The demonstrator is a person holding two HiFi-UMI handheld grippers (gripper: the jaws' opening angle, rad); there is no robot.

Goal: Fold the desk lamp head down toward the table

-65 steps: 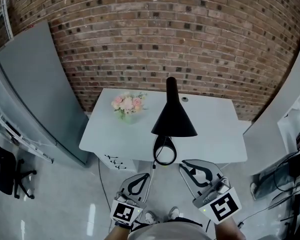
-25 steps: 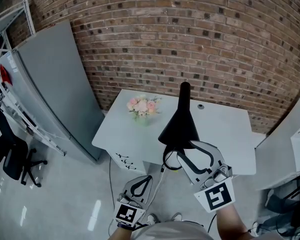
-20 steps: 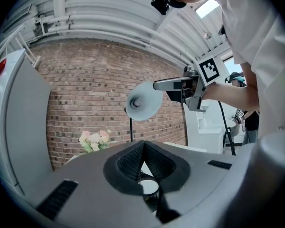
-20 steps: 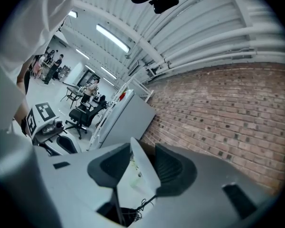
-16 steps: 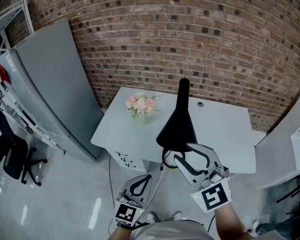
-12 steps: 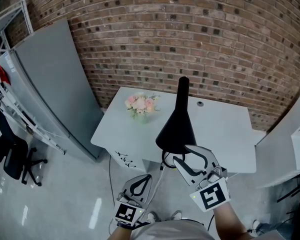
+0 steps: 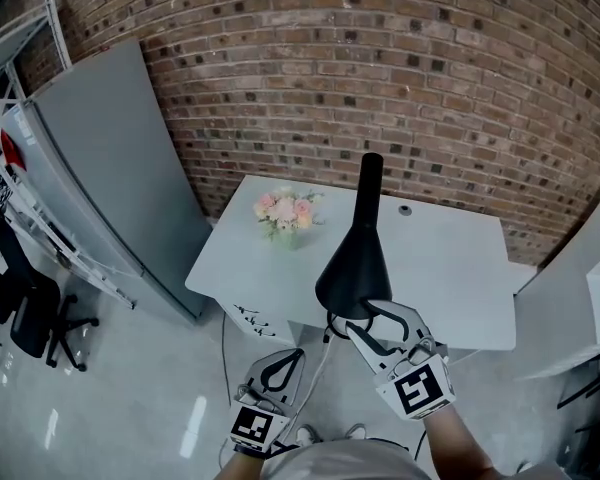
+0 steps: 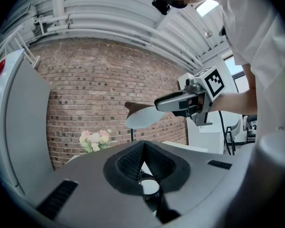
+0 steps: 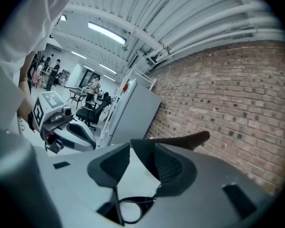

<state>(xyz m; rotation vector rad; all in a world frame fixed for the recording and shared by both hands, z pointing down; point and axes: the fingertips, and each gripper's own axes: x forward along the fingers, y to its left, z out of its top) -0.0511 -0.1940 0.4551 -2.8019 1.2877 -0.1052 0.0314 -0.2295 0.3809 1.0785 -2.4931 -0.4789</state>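
The black desk lamp (image 7: 353, 263) stands on the white table (image 7: 440, 258), its cone shade toward me and its neck rising behind. My right gripper (image 7: 372, 318) is open at the shade's near rim. In the right gripper view the lamp's (image 9: 185, 140) rim edge lies between the pads of that gripper (image 9: 141, 147), with a gap on the left side. My left gripper (image 7: 280, 360) hangs low in front of the table, shut and holding nothing (image 8: 143, 146). In the left gripper view, the lamp shade's pale underside (image 8: 141, 118) and the right gripper (image 8: 180, 101) appear ahead.
A small pot of pink flowers (image 7: 285, 213) sits on the table left of the lamp. A black cable loop (image 7: 332, 328) hangs at the table's front edge. A tall grey panel (image 7: 100, 168) and an office chair (image 7: 30, 318) stand to the left, with a brick wall (image 7: 430, 88) behind.
My right gripper rose from the table's front to the lamp shade's near rim, then drew slightly back toward me. The shade's outline has narrowed. The left gripper stayed low.
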